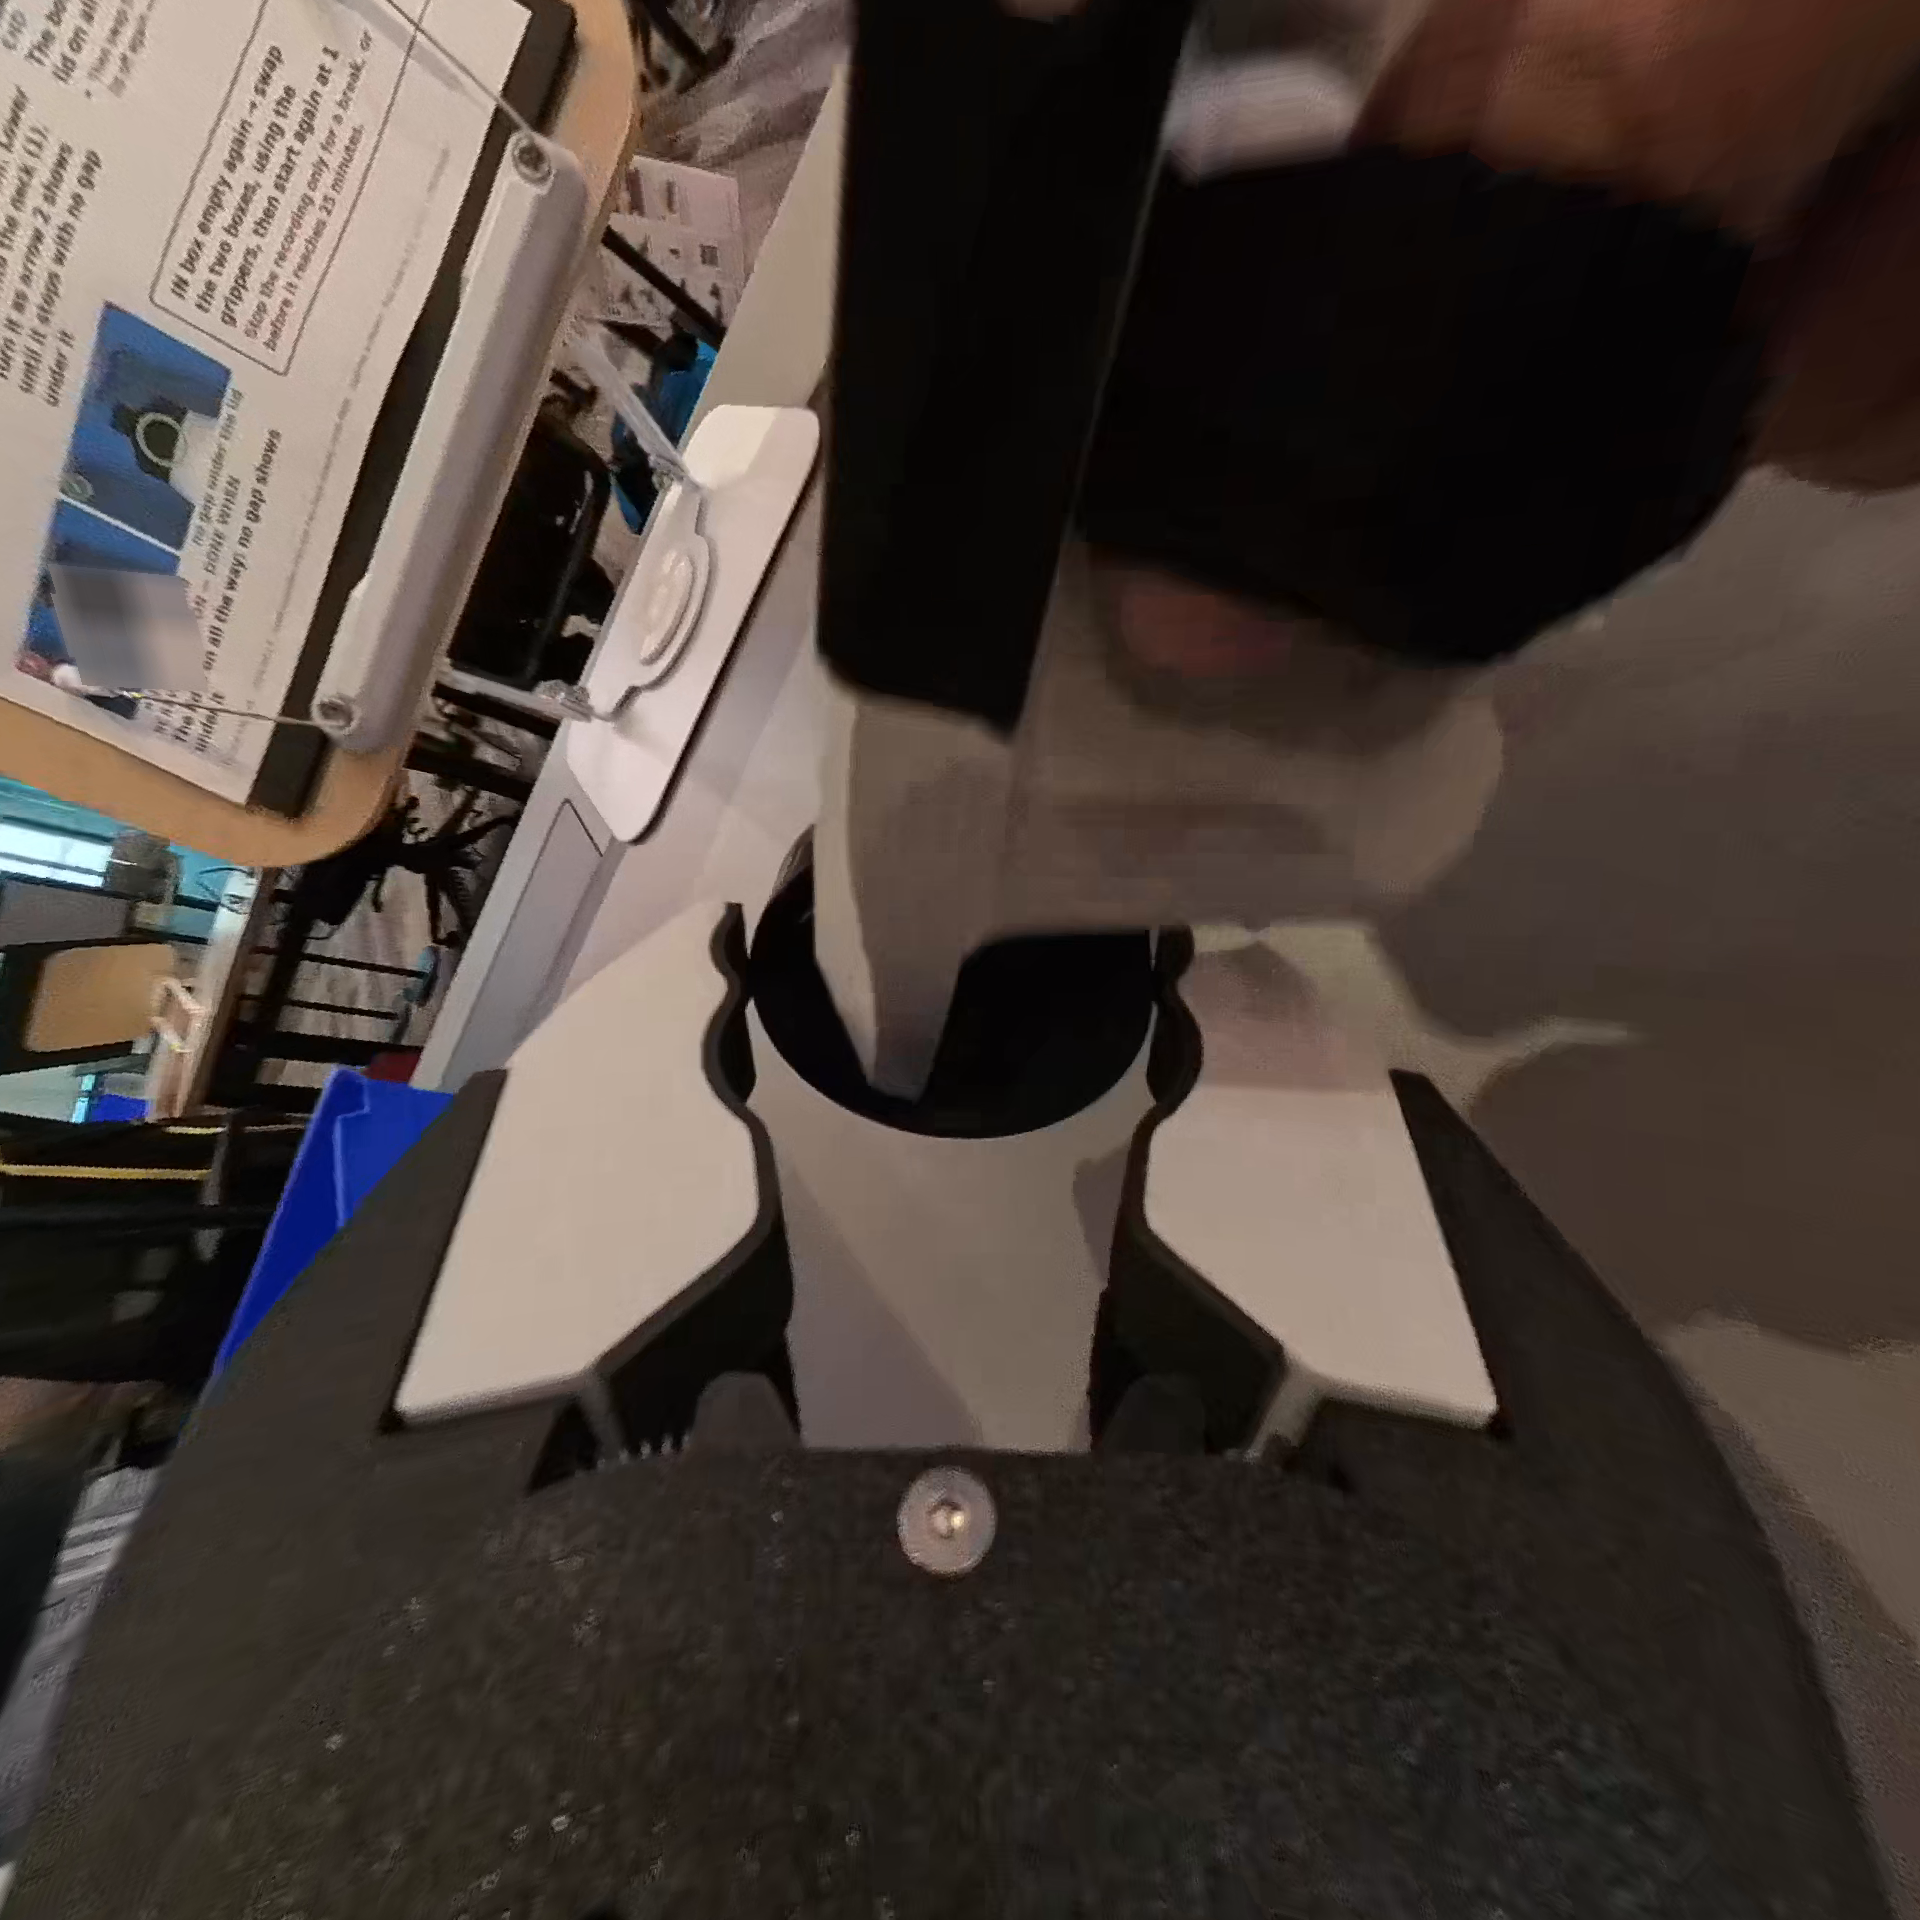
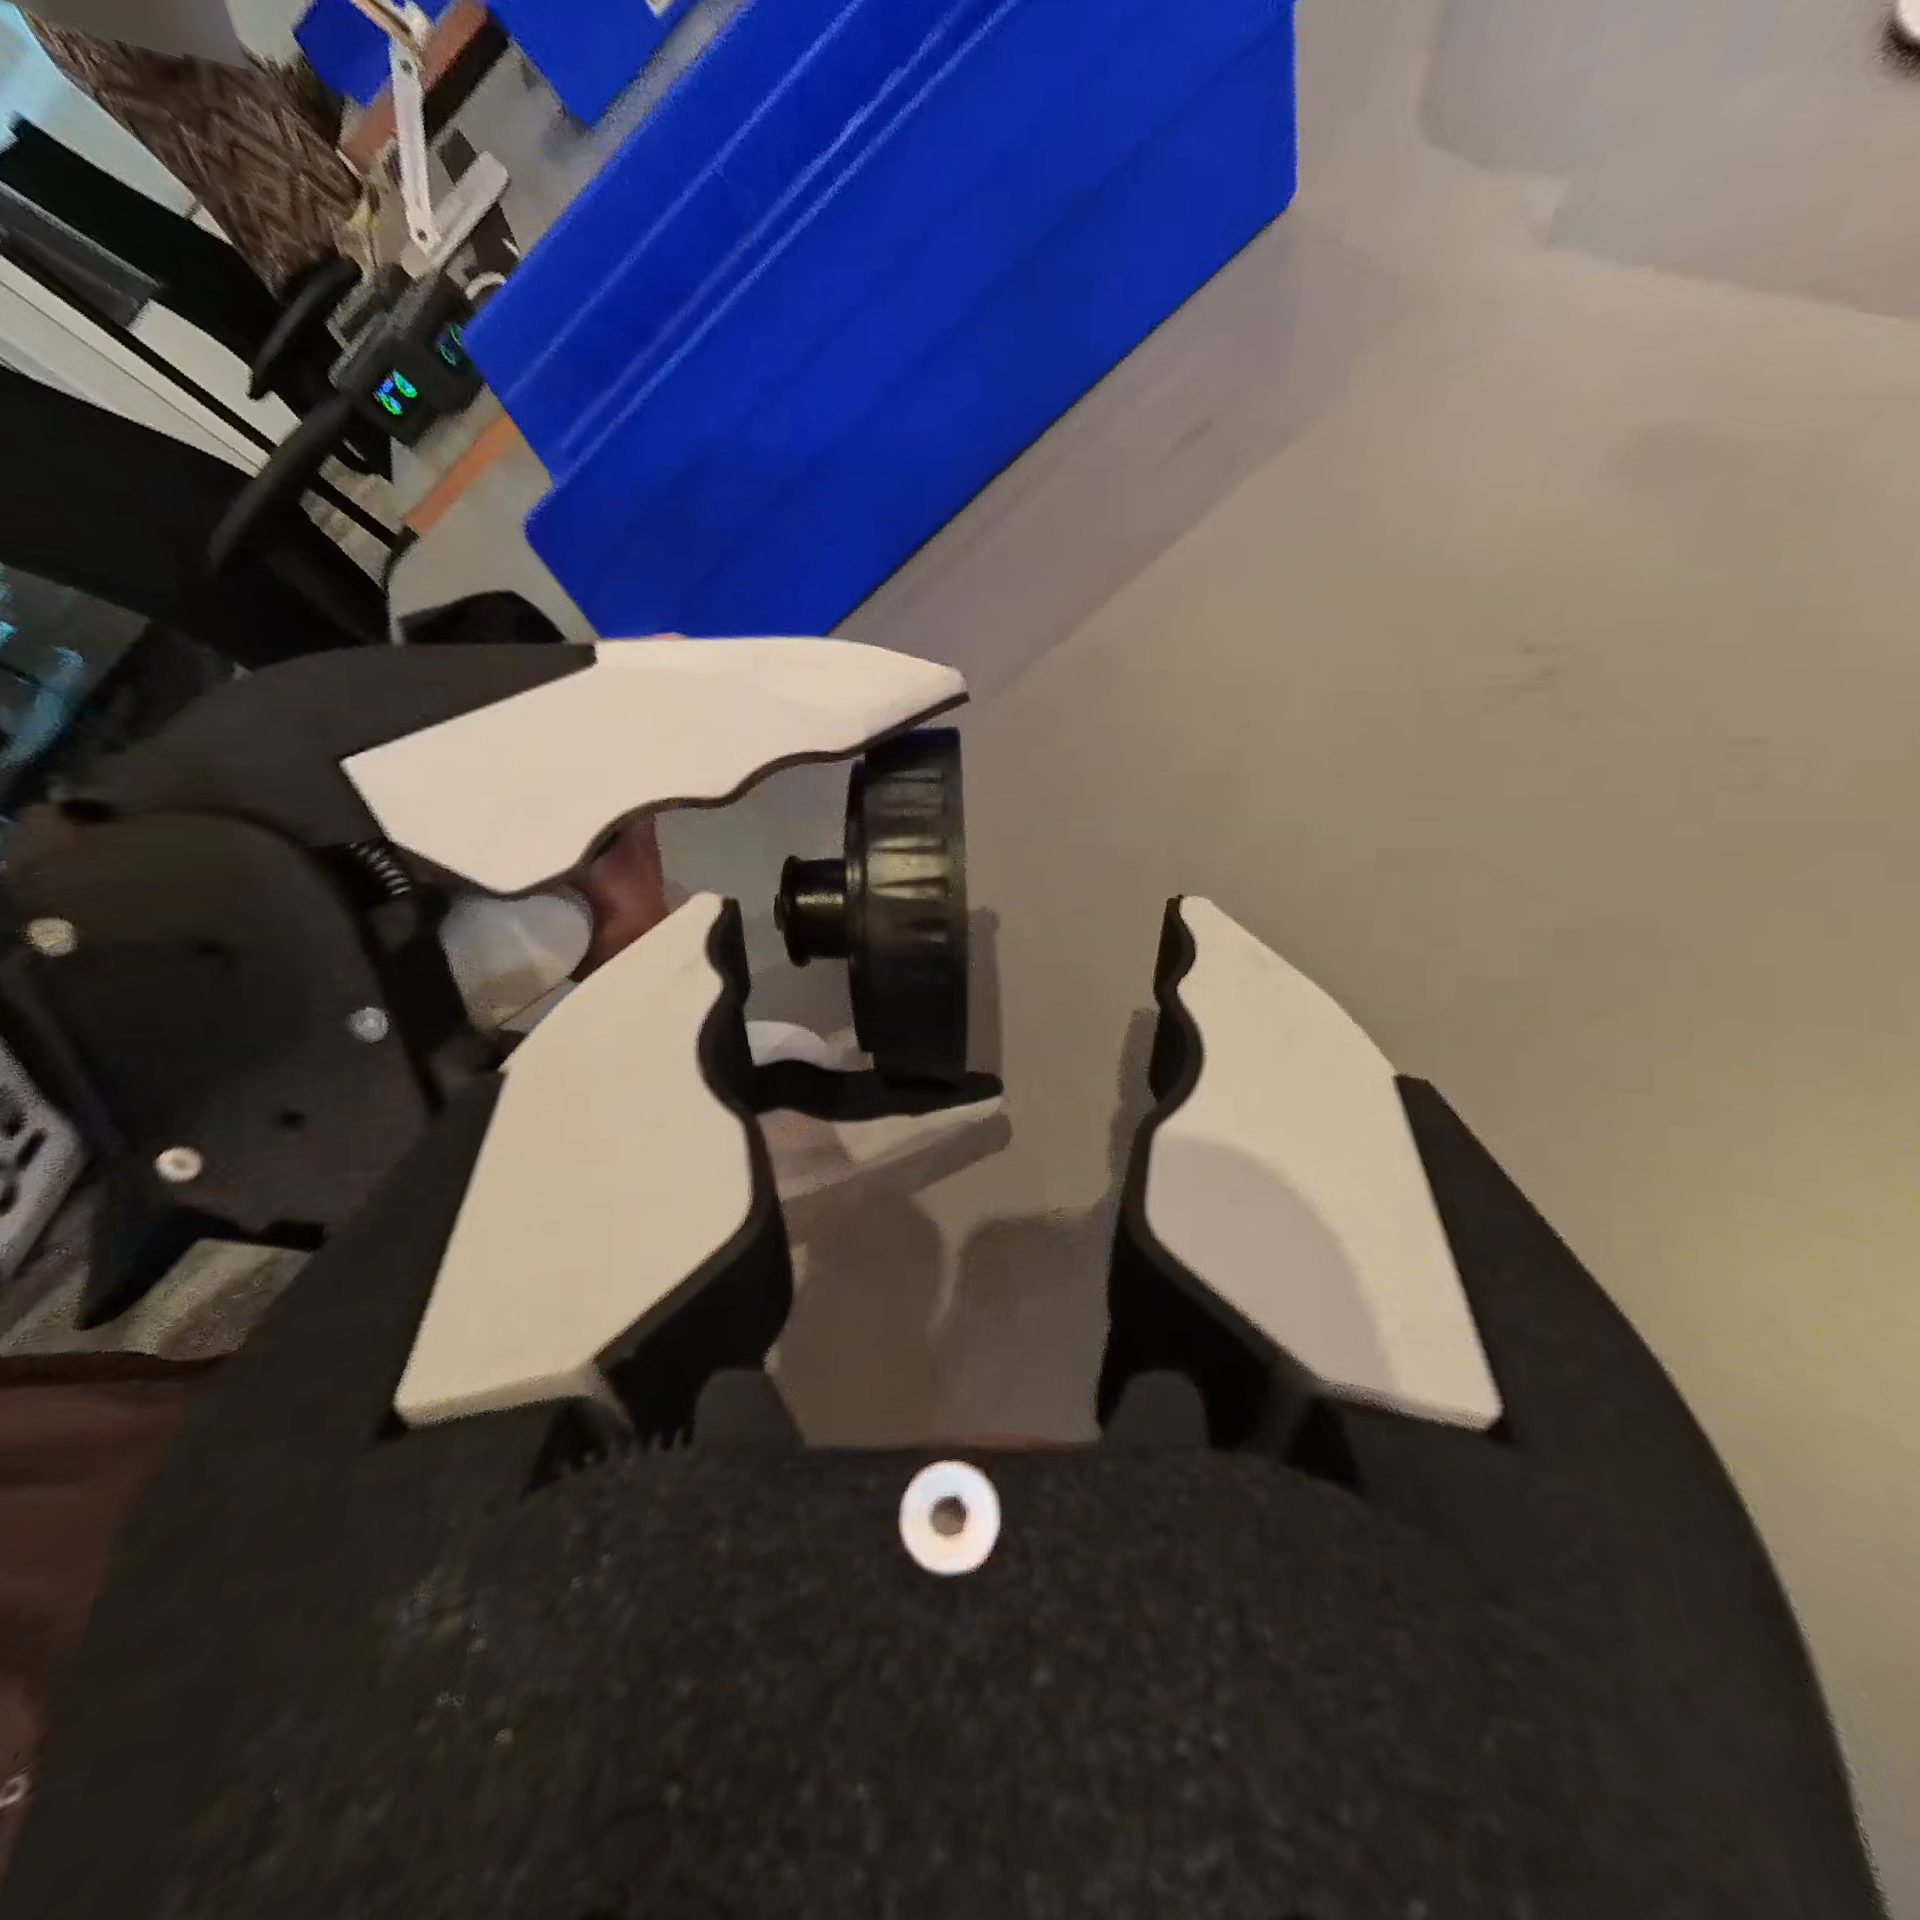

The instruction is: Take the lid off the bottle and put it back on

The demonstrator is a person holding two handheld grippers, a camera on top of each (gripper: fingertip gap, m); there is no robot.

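Spanning both views, the pale grey surface (image 2: 1558, 727) carries a large blue plastic crate (image 2: 883, 312) at the far side, well apart from the work.

The left gripper (image 1: 951, 997) reaches in level with the surface. Its 2 white fingers (image 2: 675, 748) are clamped at their tips on the rim of the black ribbed round lid (image 2: 909, 935), 1 above and 1 below, though the lower tip is partly hidden. The lid therefore stands on edge, clear of the surface, with its flat faces left free.

The right gripper (image 2: 951, 966) comes at the lid from the side. Its fingers (image 2: 1278, 1091) stand apart and straddle the lid's 2 flat faces, and a gap shows on each side, so neither presses on it. This crossed arrangement likely lets 1 tool steady the lid while the other takes hold.

A short black stub (image 2: 816, 914) projects from the lid's face toward the left gripper. Whether it is a bottle neck or part of the lid cannot be told, and no bottle body can be made out. Judged from this, the lid is held in the air and the handover or refitting is not yet done.
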